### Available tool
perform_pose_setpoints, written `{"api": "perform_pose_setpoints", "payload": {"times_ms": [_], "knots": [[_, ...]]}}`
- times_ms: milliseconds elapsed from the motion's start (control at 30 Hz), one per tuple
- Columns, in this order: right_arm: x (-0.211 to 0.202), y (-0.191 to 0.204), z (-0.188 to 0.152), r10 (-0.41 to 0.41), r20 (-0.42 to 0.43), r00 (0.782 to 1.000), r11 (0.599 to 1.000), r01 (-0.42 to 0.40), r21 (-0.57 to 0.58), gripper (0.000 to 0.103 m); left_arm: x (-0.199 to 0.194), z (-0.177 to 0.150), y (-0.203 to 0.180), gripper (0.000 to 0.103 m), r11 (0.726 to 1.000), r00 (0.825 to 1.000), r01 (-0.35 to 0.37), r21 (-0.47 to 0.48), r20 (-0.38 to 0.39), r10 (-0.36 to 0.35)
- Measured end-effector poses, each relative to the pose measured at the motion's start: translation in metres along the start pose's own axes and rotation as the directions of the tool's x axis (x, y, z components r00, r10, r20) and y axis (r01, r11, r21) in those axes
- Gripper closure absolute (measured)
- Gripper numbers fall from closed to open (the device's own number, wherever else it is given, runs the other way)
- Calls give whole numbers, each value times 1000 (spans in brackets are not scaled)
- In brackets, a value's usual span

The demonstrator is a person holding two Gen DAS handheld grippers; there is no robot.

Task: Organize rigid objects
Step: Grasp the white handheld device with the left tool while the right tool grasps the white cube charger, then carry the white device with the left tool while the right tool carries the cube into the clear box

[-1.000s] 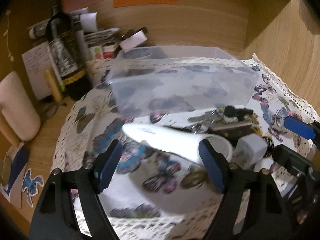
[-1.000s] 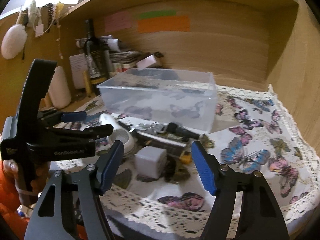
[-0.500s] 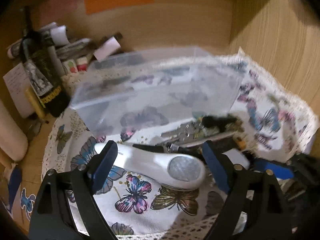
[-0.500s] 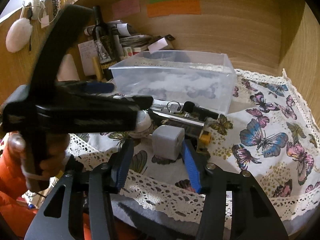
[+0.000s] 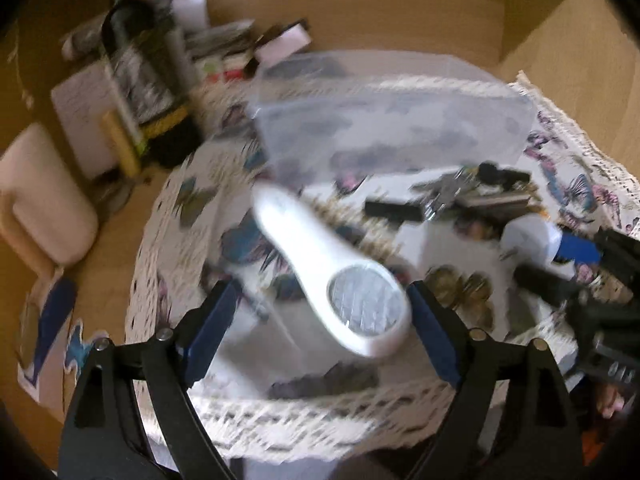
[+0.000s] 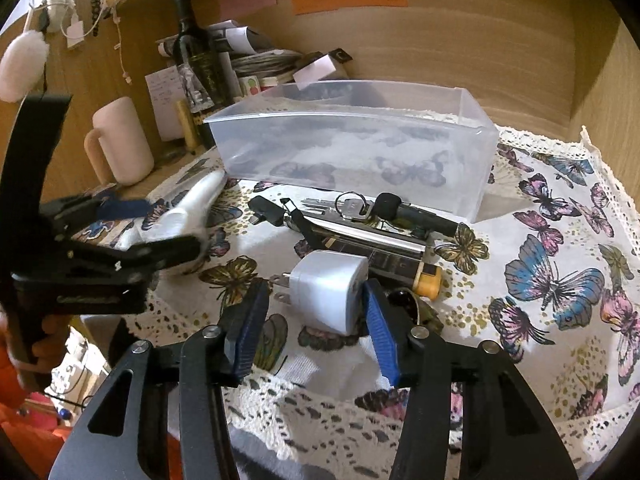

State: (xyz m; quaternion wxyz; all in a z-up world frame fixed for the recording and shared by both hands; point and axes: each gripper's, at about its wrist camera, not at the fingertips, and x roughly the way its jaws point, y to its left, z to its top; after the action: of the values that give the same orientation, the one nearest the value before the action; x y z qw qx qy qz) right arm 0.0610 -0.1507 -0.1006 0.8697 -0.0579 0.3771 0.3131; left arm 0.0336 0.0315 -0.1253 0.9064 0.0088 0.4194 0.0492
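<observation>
A white charger cube (image 6: 328, 292) lies on the butterfly cloth (image 6: 560, 280), its prongs pointing left. My right gripper (image 6: 314, 288) is shut on it, one pad on the right face and the other at the prongs. A white handheld device with a round silver head (image 5: 320, 256) lies between the wide jaws of my left gripper (image 5: 322, 296). Its head is near the right pad and far from the left one. That view is blurred. Behind both stands a clear plastic box (image 6: 360, 140), which looks empty.
Keys (image 6: 354, 208), a black stick (image 6: 420, 216), a metal bar (image 6: 360, 240) and a yellow-ended piece (image 6: 428, 280) lie before the box. A wine bottle (image 6: 196, 52), pink mug (image 6: 120, 140) and papers crowd the back left. Wooden walls close in behind and right.
My right jaws have narrowed onto the charger and come closer to it. My left jaws have widened, and the white device has swung from lying across them to pointing away.
</observation>
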Motion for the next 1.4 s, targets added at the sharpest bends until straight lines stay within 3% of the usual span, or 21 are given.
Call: {"api": "perform_pose_setpoints", "payload": {"times_ms": [267, 367, 533, 800, 1033, 1400], "knots": [[8, 3, 3, -6, -15, 1000, 1000, 6, -14, 58, 12, -5, -7, 16, 998, 999, 43, -41, 2, -43], [10, 6, 5, -26, -21, 999, 999, 25, -24, 58, 20, -5, -10, 22, 996, 999, 37, -76, 23, -35], [13, 8, 6, -46, -20, 999, 999, 45, -28, 58, 16, -7, -2, 57, 992, 998, 5, -129, 59, 3], [10, 10, 6, -66, 10, 998, 997, 66, -31, 68, 1, -18, 16, 61, 991, 995, -20, -136, 98, 34], [0, 12, 10, -45, 27, 999, 999, 45, -26, 73, -34, -24, 19, 64, 990, 968, -69, -125, 232, 97], [-17, 18, 22, -52, 91, 995, 998, 55, -31, 73, -61, -6, 27, 64, 987, 950, -4, -161, 306, 54]]}}
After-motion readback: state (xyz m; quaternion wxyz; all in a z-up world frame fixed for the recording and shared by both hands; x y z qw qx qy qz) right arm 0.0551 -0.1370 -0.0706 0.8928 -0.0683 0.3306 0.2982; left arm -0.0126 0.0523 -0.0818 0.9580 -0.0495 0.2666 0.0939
